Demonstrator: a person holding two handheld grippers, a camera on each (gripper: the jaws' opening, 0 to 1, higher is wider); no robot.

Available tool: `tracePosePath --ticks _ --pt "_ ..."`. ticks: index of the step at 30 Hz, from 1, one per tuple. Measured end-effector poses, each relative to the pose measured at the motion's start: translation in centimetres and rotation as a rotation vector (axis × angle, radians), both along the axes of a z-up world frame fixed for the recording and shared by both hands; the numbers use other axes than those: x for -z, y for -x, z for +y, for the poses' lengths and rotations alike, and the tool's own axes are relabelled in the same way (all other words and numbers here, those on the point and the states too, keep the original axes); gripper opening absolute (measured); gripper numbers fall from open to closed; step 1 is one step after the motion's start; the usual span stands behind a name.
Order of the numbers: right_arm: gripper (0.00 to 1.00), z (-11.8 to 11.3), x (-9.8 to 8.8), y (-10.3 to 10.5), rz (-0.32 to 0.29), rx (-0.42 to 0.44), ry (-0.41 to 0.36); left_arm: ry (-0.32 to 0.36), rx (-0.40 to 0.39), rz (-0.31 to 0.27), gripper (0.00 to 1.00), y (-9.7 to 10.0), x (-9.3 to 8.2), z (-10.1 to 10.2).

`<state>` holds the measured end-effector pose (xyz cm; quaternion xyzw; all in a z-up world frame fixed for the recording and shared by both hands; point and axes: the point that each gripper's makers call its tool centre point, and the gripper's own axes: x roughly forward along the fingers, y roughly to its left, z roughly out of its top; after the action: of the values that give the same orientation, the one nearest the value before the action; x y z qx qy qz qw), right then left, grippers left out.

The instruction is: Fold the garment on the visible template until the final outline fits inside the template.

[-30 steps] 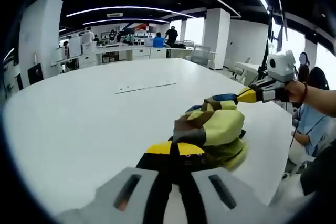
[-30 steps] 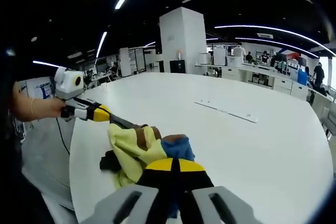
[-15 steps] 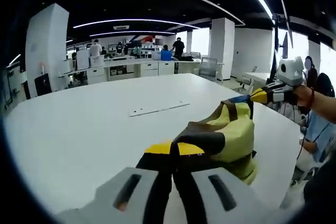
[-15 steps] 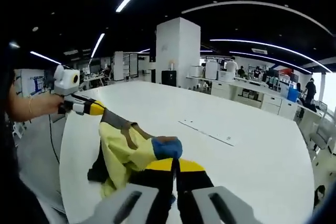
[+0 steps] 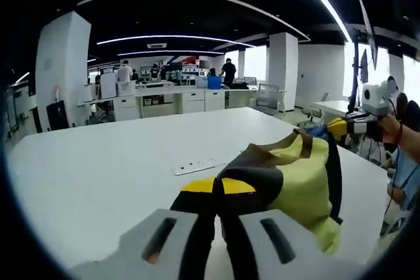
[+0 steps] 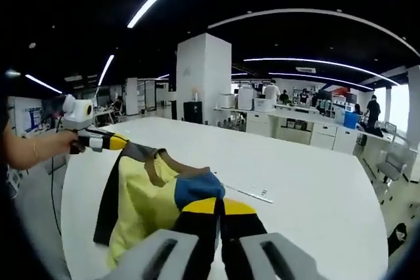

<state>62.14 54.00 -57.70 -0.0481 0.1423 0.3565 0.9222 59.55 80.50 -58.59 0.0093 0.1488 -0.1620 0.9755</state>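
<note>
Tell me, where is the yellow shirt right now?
The yellow shirt hangs stretched between the two grippers, lifted above the white table. The left gripper pinches one end and the right gripper the other.

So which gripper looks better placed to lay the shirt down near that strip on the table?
Probably the left gripper. Both grippers are shut on the yellow garment, but in the left gripper view the pale strip lies just beyond its jaws. The right gripper sits slightly farther from it.
</note>
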Motion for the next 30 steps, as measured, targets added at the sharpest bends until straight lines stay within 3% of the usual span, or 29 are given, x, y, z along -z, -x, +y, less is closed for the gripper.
tracePosePath --ticks 2,6,8,10,11,13,17,20,23,27,30 --pt "0.00 0.0 0.5 -1.0 0.019 0.022 -0.006 0.020 -0.076 0.031 0.00 -1.3 1.0 0.8" --pt "0.00 0.0 2.3 -3.2 0.082 0.079 -0.047 0.031 -0.100 0.030 0.00 -3.9 2.1 0.4" --pt "0.00 0.0 3.0 -4.2 0.082 0.094 -0.039 0.038 -0.116 0.046 0.00 -4.8 2.9 0.3" --pt "0.00 -0.3 4.3 -5.2 0.112 0.131 -0.038 0.011 -0.136 0.060 0.00 -5.9 4.1 0.5" --pt "0.00 -0.5 4.9 -5.8 0.110 0.149 -0.035 0.023 -0.151 0.100 0.00 -6.5 5.3 0.6" --pt "0.00 -0.5 6.4 -6.7 0.157 0.167 -0.036 0.039 -0.145 0.118 0.00 -7.8 6.7 0.5" --pt "0.00 -0.9 9.2 -8.9 0.185 0.206 -0.001 0.032 -0.165 0.151 0.00 -9.2 8.8 0.7" --pt "0.00 -1.0 10.9 -9.9 0.231 0.236 -0.021 -0.041 -0.179 0.189 0.00 -10.3 11.0 1.1" --pt "0.00 -1.1 13.1 -11.0 0.284 0.264 -0.013 -0.015 -0.180 0.205 0.00 -11.5 12.3 1.1" --pt "0.00 -0.8 15.1 -12.2 0.309 0.282 0.002 -0.061 -0.183 0.258 0.00 -12.1 14.7 1.1" --pt "0.00 -0.2 15.9 -12.5 0.293 0.245 0.028 -0.071 -0.183 0.279 0.00 -12.3 15.7 1.2"
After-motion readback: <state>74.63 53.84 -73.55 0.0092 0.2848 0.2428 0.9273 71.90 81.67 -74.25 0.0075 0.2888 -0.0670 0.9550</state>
